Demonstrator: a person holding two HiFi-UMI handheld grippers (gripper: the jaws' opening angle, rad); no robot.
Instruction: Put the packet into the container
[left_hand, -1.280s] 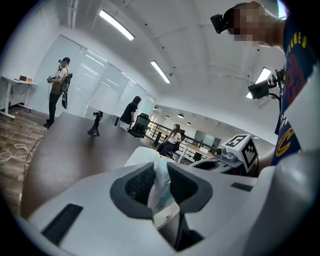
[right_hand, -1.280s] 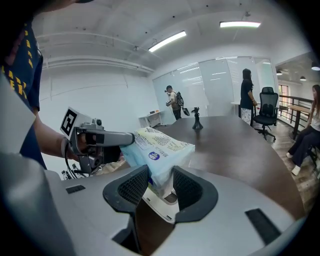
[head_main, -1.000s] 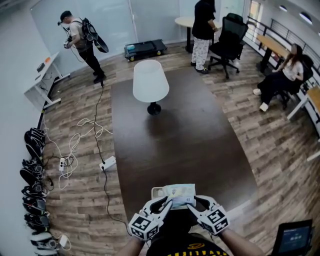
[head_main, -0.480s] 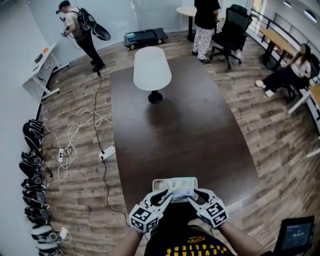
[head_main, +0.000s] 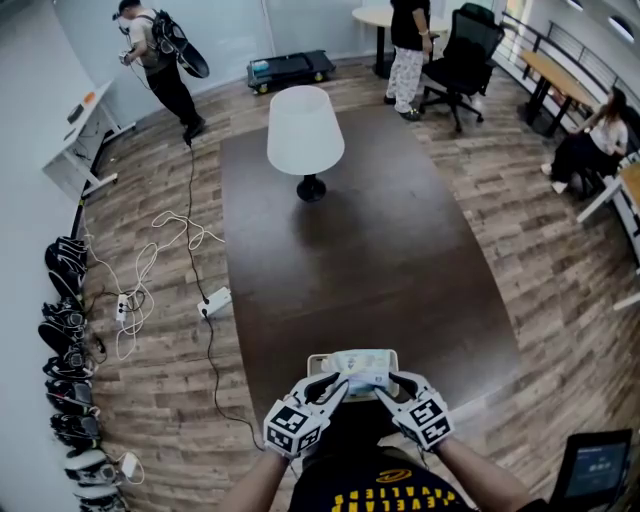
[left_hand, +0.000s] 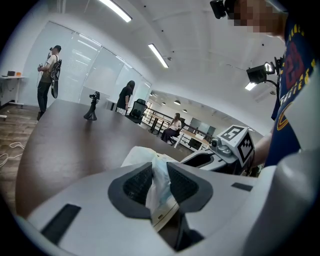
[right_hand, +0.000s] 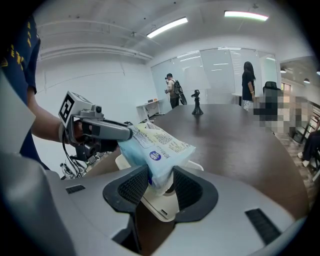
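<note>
Both hand-held grippers (head_main: 340, 386) (head_main: 386, 384) pinch the packet (head_main: 362, 366) over the container (head_main: 315, 360) at the table's (head_main: 350, 250) near edge

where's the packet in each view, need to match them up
Head view: packet bottom centre, held between left gripper and right gripper, over the container.
Left gripper view: packet lower centre, pinched in the jaws.
Right gripper view: packet centre-left, rising from the jaws.
Shared landmark: the cream container just beneath it.
</note>
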